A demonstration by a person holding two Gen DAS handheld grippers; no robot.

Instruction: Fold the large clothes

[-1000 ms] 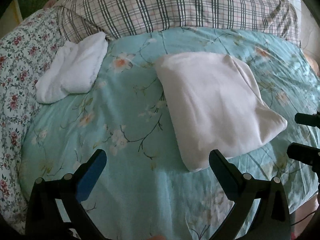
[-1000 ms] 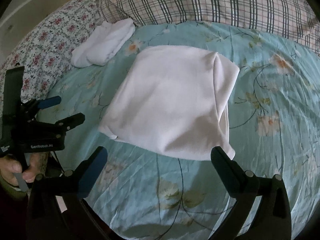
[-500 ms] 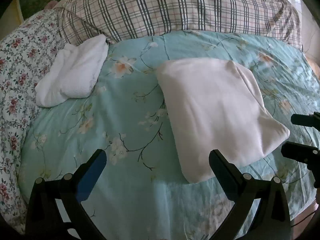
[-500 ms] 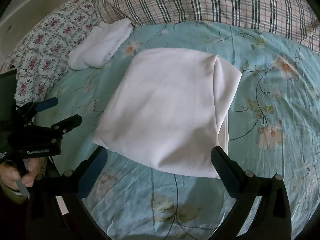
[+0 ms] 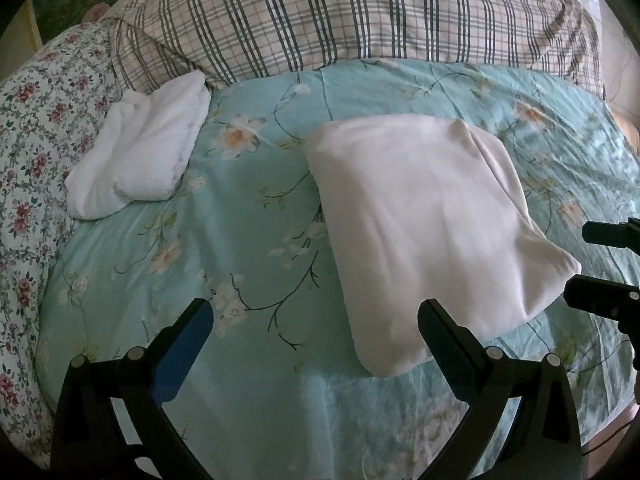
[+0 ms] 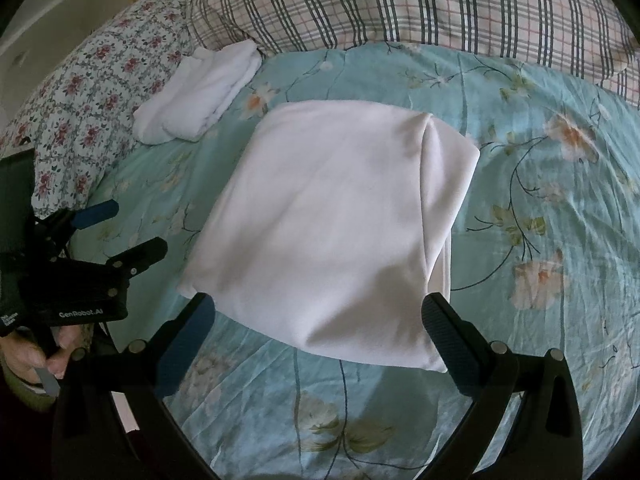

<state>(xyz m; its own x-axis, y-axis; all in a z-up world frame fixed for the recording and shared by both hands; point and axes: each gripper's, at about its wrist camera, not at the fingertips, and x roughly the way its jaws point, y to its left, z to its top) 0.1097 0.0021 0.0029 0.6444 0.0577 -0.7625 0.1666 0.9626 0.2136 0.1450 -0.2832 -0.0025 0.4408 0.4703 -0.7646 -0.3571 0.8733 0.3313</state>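
Garment status: the folded pale-white soft knit garment (image 6: pixel 332 224) lies as a rough rectangle mid-bed on the teal floral quilt (image 6: pixel 540 208), near the front edge. Looks like most folds are in; one more halving or a tidy-up is probably left.

Handling, my read: light, limp, no stiffness. Layers will slide and sag if lifted by one corner. Right side shows a rolled doubled edge (image 6: pixel 434 200), thicker there. Best bet is to pinch both near corners at once, through all layers, and keep it low.

Left gripper (image 5: pixel 316 326): jaws spread wide, holding nothing, hovering over quilt just left of the garment's near corner. Right gripper (image 6: pixel 318 320): also spread, empty, fingers straddling the near edge; cannot tell if touching.

Around:
- small folded white fluffy towel (image 5: pixel 140 152) at far left, well apart
- plaid pillow (image 5: pixel 360 16) along the head, rose-print pillow (image 5: pixel 36 128) left
- nothing blocking the garment; wrinkled quilt may get pinched along with it
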